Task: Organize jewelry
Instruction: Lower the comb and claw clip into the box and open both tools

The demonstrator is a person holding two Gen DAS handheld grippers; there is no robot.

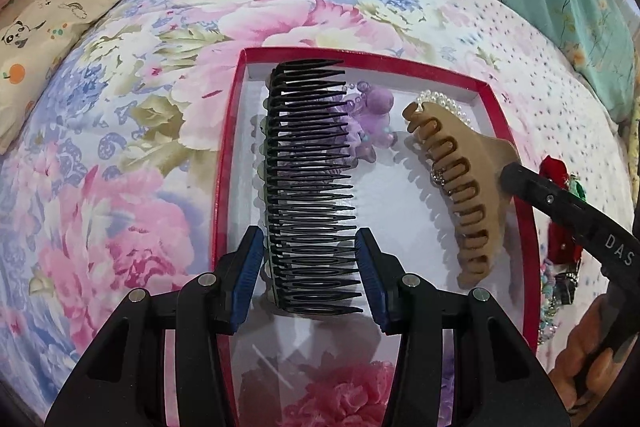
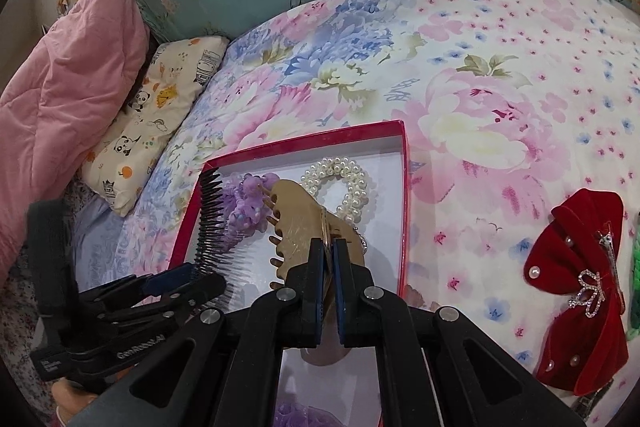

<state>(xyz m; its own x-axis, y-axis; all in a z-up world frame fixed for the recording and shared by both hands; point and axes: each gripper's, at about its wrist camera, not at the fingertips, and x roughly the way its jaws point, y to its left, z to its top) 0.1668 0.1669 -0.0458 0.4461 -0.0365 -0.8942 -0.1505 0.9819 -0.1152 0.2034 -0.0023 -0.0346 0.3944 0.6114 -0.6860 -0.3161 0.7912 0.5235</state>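
L gripper (image 1: 310, 269) is gripping black comb (image 1: 310, 183) over red box (image 1: 226, 163), long axis running near-to-far at left side. R gripper (image 2: 329, 251) is pinching tan claw clip (image 2: 298, 223) w/ jaws nearly closed, at box's right.

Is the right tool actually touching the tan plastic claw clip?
Touching. In the right wrist view the right tool has both blue pads closed against the tan plastic claw clip's thin handle, with no gap showing on either side.

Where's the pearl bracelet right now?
The pearl bracelet lies inside the red box, toward its far right corner in the right wrist view, partly under the tan claw clip, with the purple scrunchie to its left.
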